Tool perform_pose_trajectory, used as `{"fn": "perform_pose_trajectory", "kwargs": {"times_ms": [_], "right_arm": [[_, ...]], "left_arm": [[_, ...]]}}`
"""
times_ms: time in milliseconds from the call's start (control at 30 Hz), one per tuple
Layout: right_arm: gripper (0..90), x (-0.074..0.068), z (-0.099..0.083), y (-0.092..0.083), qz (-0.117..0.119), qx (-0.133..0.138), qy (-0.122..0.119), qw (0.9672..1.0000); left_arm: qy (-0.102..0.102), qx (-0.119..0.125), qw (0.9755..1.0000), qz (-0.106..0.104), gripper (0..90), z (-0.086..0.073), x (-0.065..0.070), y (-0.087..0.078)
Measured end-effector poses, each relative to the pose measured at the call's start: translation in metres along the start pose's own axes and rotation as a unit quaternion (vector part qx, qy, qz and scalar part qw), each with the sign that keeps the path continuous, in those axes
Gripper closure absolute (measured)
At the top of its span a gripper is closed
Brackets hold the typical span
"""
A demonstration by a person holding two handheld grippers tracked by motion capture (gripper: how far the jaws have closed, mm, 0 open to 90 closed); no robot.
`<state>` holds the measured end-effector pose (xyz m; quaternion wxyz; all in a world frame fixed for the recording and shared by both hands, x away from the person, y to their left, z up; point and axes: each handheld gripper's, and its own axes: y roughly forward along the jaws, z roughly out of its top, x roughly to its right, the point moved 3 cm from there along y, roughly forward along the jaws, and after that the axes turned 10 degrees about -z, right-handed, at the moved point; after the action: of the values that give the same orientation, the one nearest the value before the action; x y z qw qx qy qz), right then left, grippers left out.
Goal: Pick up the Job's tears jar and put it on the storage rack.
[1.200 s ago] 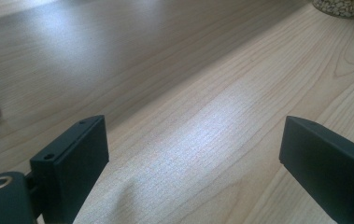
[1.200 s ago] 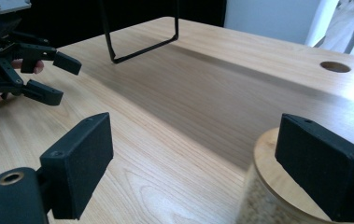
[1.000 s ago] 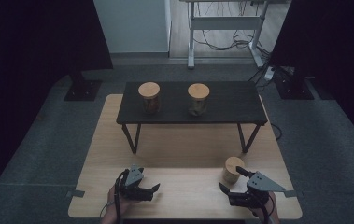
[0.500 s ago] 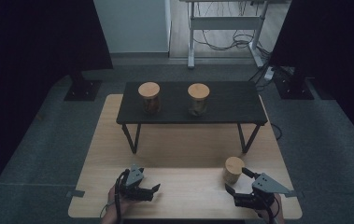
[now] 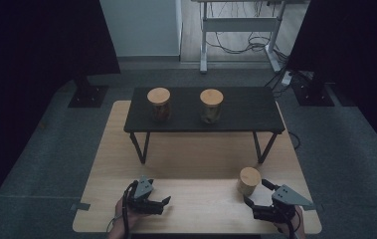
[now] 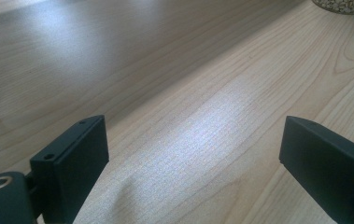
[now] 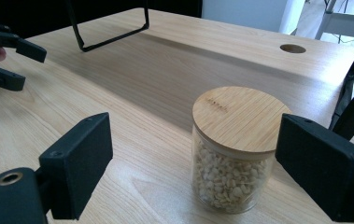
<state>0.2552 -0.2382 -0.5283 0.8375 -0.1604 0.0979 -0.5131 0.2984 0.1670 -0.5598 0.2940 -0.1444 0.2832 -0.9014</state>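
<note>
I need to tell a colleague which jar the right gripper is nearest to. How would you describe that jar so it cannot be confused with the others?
Start at the light wooden table, in front of the black shelf. Near its right front stands a glass jar of pale grains with a bamboo lid, just ahead of the right gripper. The two other jars stand on the shelf.

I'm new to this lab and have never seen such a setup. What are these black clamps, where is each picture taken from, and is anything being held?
A person holds a two-jaw tool in each hand: the left gripper and the right gripper. The high view looks down on a wooden table from above. The other two views come from cameras riding on each gripper, looking along its black jaws. A small black table carries two lidded jars. A third jar, filled with pale grains under a bamboo lid, stands in front of the right gripper's jaws, which have just been opening. Both grippers are open, and nothing is held.
</note>
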Motion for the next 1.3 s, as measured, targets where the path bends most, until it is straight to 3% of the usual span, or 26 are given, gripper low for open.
{"fn": "perform_pose_trajectory", "kwargs": {"times_ms": [800, 1300], "right_arm": [[9.9, 0.016, -0.012, 0.012, -0.014, -0.024, 0.011, 0.9995], [9.2, 0.019, -0.017, 0.029, -0.019, -0.043, -0.001, 0.9989]], "left_arm": [[-0.001, -0.004, 1.0000, 0.000, 8.0, -0.001, 0.000, 0.002], [-0.001, -0.005, 1.0000, 0.002, 7.9, -0.001, 0.000, 0.002]]}}
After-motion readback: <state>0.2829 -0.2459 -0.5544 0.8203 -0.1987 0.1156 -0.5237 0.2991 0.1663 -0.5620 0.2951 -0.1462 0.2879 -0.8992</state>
